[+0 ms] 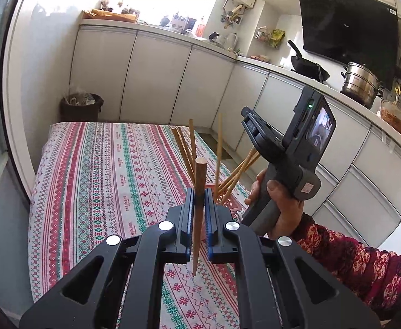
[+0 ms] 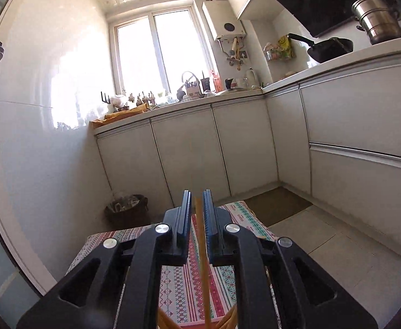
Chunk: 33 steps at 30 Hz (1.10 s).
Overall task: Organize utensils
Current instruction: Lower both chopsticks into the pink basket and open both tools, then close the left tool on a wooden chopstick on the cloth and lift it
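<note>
1. Chopsticks: several pale ones [image 1: 192,142] stand or lean in a red holder [image 1: 229,201] at the table's right edge, fanning in different directions.
2. Dark chopstick [image 1: 199,192]: upright, thick end up, tip hanging clear above the cloth; clamped between the closed jaws of the left gripper [image 1: 199,205], just beside the holder.
3. Yellow chopstick [image 2: 200,219]: pinched in the shut jaws of the right gripper [image 2: 197,211], running down toward the holder's red rim [image 2: 200,322] at the bottom of the right wrist view; whether its lower end sits inside is not visible.
4. Right hand [image 1: 277,205]: holds its gripper near the leaning sticks, patterned sleeve [image 1: 351,257] trailing.
5. Table [image 1: 104,178]: striped cloth, no loose utensils showing on it.
6. Progress, judged: mostly done, with most sticks housed; two remain in grip and need placing.
7. Surroundings: white cabinets [image 1: 151,76], bin [image 1: 81,107], wok [image 1: 308,67], steel pot [image 1: 360,83].
</note>
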Each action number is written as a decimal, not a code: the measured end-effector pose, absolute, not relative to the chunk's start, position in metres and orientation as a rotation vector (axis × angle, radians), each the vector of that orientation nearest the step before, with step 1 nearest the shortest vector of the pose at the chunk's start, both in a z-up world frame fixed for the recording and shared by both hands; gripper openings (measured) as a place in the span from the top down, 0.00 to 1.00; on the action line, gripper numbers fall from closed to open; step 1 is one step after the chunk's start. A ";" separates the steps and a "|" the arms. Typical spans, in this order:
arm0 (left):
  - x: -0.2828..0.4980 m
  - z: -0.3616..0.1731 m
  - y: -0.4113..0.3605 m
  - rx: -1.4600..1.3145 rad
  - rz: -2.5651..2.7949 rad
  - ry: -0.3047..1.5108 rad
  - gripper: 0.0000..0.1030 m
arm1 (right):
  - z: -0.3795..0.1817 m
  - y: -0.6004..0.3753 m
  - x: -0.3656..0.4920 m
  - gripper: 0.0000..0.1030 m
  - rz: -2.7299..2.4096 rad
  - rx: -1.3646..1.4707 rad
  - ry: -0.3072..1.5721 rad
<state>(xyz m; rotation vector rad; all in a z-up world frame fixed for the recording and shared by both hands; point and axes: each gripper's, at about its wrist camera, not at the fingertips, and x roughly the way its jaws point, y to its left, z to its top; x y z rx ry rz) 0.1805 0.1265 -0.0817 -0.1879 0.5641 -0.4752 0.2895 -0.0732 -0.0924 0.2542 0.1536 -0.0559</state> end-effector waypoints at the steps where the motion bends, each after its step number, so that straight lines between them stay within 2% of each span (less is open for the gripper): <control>1: 0.180 -0.081 0.127 -0.191 -0.474 0.559 0.93 | -0.092 -0.074 0.287 0.91 -0.056 0.249 0.160; 4: 0.177 -0.075 0.127 -0.200 -0.476 0.524 0.93 | -0.081 -0.083 0.270 0.91 -0.039 0.263 0.154; 6: 0.176 -0.069 0.127 -0.206 -0.470 0.498 0.93 | -0.074 -0.092 0.252 0.84 -0.021 0.286 0.152; 7: 0.176 -0.065 0.127 -0.210 -0.469 0.485 0.93 | -0.072 -0.098 0.241 0.71 -0.007 0.302 0.146; 8: 0.177 -0.061 0.125 -0.212 -0.468 0.474 0.93 | -0.070 -0.104 0.229 0.64 0.003 0.312 0.131; 12: 0.175 -0.038 0.116 -0.218 -0.475 0.397 0.93 | -0.070 -0.129 0.187 0.62 0.021 0.301 0.139; 14: 0.177 -0.025 0.107 -0.206 -0.472 0.354 0.93 | -0.076 -0.144 0.172 0.52 0.020 0.308 0.172; 24: 0.223 0.007 0.050 -0.120 -0.465 0.309 0.93 | -0.120 -0.204 0.157 0.50 -0.051 0.403 0.305; 28: 0.217 0.016 0.056 -0.129 -0.448 0.292 0.93 | -0.126 -0.222 0.165 0.50 -0.061 0.437 0.330; 31: 0.232 -0.006 0.083 -0.199 -0.336 0.470 0.93 | -0.131 -0.234 0.166 0.50 -0.047 0.481 0.343; 32: 0.244 -0.026 0.095 -0.241 -0.290 0.586 0.83 | -0.132 -0.237 0.167 0.48 -0.042 0.497 0.354; 33: 0.256 -0.049 0.106 -0.266 -0.238 0.696 0.64 | -0.133 -0.240 0.168 0.46 -0.036 0.513 0.365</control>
